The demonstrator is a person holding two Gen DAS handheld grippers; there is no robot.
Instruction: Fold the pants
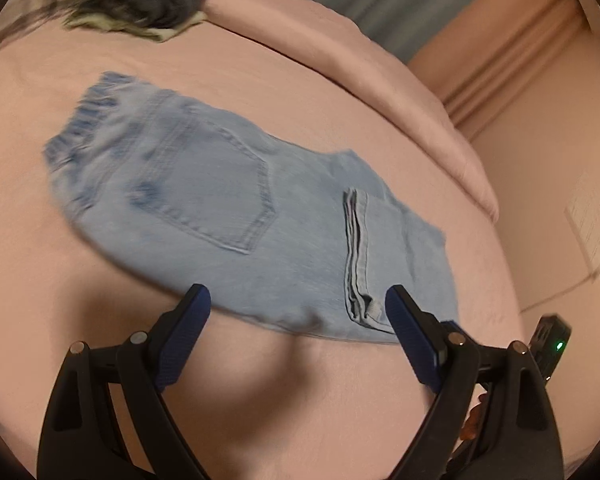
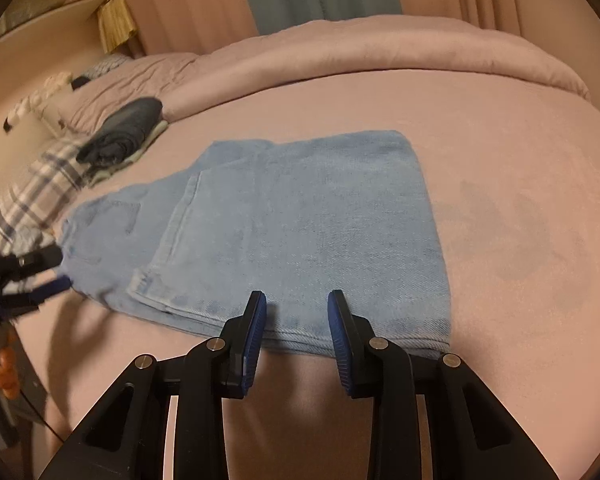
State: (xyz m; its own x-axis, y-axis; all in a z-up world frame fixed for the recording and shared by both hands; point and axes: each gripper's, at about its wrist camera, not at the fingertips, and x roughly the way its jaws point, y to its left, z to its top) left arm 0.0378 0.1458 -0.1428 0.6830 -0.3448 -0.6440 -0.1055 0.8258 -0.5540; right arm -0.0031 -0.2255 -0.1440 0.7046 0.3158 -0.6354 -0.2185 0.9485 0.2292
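Light blue denim pants [image 1: 236, 216] lie folded on the pink bed, waistband at the far left, back pocket up, leg hems folded over the thigh part. My left gripper [image 1: 298, 300] is open and empty, its fingertips just above the pants' near edge. In the right wrist view the pants [image 2: 300, 232] form a flat folded block. My right gripper [image 2: 298, 306] is open and empty, hovering over the near folded edge. The left gripper also shows in the right wrist view [image 2: 56, 274] at the waistband end, jaws apart.
A stack of folded dark clothes [image 2: 124, 132] lies on a plaid cloth [image 2: 40, 188] at the bed's far left. A rolled pink duvet [image 2: 380, 52] runs along the back. Curtains and a wall stand beyond the bed [image 2: 520, 200].
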